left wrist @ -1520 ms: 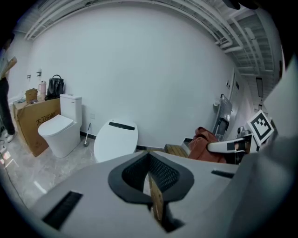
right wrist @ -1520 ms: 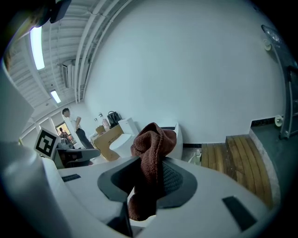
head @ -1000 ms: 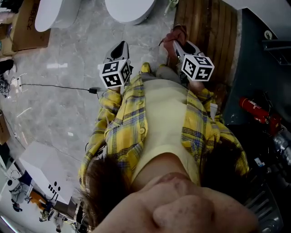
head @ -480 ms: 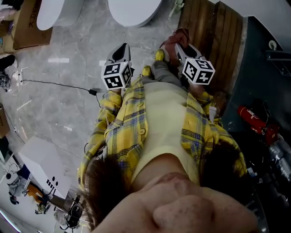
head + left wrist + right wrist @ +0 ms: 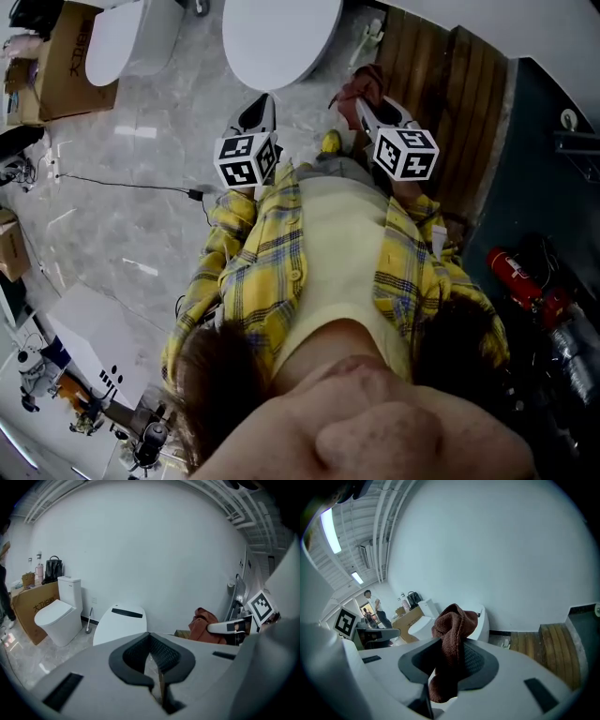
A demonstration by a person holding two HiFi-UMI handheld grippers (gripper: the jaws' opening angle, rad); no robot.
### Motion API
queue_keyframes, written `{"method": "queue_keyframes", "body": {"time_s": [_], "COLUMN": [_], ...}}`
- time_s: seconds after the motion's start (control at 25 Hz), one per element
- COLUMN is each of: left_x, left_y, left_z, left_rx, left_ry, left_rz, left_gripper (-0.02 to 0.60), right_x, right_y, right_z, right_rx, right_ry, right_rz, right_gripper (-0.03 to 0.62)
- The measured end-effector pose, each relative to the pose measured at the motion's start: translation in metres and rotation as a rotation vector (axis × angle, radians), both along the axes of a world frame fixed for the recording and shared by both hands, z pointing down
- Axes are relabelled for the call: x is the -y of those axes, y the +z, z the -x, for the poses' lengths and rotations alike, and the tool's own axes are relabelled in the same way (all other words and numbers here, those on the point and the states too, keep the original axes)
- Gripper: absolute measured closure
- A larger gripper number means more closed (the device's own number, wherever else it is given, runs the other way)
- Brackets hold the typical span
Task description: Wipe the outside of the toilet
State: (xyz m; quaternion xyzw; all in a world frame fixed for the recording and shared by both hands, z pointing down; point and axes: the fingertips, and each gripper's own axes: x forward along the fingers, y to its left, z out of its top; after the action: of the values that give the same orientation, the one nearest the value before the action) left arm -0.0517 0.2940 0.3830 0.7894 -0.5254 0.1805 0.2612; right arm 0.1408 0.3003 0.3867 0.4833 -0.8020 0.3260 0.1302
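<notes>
Two white toilets stand against the wall. The nearer one (image 5: 281,36) (image 5: 120,623) has its lid down and is straight ahead; the other (image 5: 120,39) (image 5: 55,616) is to its left. My right gripper (image 5: 364,94) (image 5: 450,645) is shut on a brown cloth (image 5: 362,79) (image 5: 451,641) that bunches up above the jaws and hides part of the nearer toilet (image 5: 482,620). My left gripper (image 5: 257,109) (image 5: 151,638) is shut with nothing in it, held in the air short of the nearer toilet. The cloth (image 5: 204,623) also shows in the left gripper view.
A cardboard box (image 5: 64,58) sits left of the far toilet, a toilet brush (image 5: 88,620) between the toilets. A black cable (image 5: 122,181) crosses the marble floor. A raised wooden platform (image 5: 441,84) lies right, a red fire extinguisher (image 5: 516,277) farther right. A person (image 5: 372,603) stands far off.
Both toilets now show more fully and nearer in the head view. Both grippers have come closer to the nearer toilet, the right one still holding the cloth.
</notes>
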Motion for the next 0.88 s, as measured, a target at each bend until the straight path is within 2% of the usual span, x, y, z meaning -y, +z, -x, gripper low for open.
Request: {"method": "queue_keyframes", "body": {"time_s": [0.12,0.28,0.6,0.88], "left_x": [0.013,0.023,0.058,0.109], "left_y": [-0.001,0.0,0.0,0.003], "left_z": [-0.012,-0.011,0.015,0.04], "left_rx": [0.012,0.04,0.076,0.056], "left_ry": [0.003,-0.002,-0.029,0.001], "left_rz": [0.002,0.012,0.007,0.0], "left_gripper": [0.574,0.574,0.574,0.574], "right_x": [0.017,0.035,0.062,0.111], "right_y": [0.003,0.009,0.016,0.015], "right_z": [-0.01,-0.013,-0.002,0.025], "right_rx": [-0.014,0.01,0.004,-0.032], "right_ry": [-0.023,-0.013,-0.018,0.007], "right_rz": [-0.013,-0.007,0.019,0.022], "right_gripper": [0.474,0.474,0.474,0.474]}}
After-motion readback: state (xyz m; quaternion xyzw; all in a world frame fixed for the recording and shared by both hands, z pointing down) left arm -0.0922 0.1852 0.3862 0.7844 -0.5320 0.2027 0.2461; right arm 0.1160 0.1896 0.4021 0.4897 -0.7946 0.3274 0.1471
